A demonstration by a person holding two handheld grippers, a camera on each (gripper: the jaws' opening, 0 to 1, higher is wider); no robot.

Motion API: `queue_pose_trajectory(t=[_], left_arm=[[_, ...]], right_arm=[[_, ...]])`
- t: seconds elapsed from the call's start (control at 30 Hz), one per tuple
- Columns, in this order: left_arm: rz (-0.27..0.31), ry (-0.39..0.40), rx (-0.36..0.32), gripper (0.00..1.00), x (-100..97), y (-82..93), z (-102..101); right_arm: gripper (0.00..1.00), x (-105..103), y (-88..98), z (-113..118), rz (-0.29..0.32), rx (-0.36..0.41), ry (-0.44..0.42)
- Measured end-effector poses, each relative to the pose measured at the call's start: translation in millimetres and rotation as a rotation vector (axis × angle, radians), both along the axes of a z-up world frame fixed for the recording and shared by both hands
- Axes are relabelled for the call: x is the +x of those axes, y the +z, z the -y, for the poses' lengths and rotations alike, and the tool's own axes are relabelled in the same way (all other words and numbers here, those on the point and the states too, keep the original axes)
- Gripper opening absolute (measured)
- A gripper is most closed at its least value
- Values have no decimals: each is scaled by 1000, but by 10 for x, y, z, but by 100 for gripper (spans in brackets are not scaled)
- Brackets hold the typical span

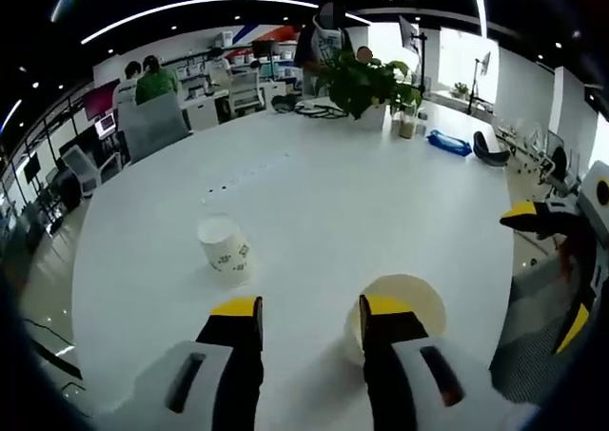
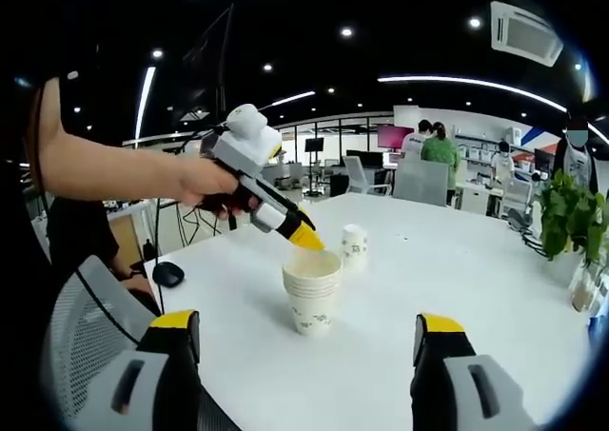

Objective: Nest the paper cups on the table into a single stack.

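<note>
In the left gripper view the left claw (image 1: 309,309) has its two yellow-tipped jaws spread wide apart over the white table (image 1: 324,203), with nothing between them. Its right jaw sits at the near rim of the stack of paper cups (image 1: 407,303), which stands upright on the table just beside that jaw. Farther out and to the left, a single paper cup (image 1: 224,246) lies tipped on its side, well apart from the stack. At the right edge of this view the right claw (image 1: 533,218) comes in, held off the edge of the table.

In the right gripper view the right claw (image 2: 309,328) is also wide open and holds nothing, its jaws rising on either side of the stack (image 2: 311,293), which stands some way ahead on the table. A hand (image 2: 205,186) holds the left claw (image 2: 306,238) just above the stack's rim, its yellow tip pointing down at the top cup. The single cup (image 2: 354,244) rests just behind the stack.

A potted plant (image 1: 366,84) stands at the far side of the table, with a blue object (image 1: 447,144) near it. A mesh chair (image 2: 95,322) sits at the near edge, and people (image 1: 147,81) stand by desks in the background.
</note>
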State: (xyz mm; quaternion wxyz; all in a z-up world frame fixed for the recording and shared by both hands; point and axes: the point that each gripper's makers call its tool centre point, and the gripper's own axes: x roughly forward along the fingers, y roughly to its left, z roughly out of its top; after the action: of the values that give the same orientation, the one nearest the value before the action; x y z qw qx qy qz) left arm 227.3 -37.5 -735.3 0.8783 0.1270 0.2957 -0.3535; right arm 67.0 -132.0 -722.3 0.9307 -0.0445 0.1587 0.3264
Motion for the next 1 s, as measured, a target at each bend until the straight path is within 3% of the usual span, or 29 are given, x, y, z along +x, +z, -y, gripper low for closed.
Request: queue_pose_trajectory(t=[0.2,0.77,1.0], left_arm=[[26,35,-20,44,155,41,-26],[99,26,-88,54,450,127,21],[103,40,-115,54,635,92,-5]], right_arm=[[95,14,2,26,-3,10,-13],[98,11,-98,45,-51,12,-23],[98,77,-118,189,-80,53,-91]])
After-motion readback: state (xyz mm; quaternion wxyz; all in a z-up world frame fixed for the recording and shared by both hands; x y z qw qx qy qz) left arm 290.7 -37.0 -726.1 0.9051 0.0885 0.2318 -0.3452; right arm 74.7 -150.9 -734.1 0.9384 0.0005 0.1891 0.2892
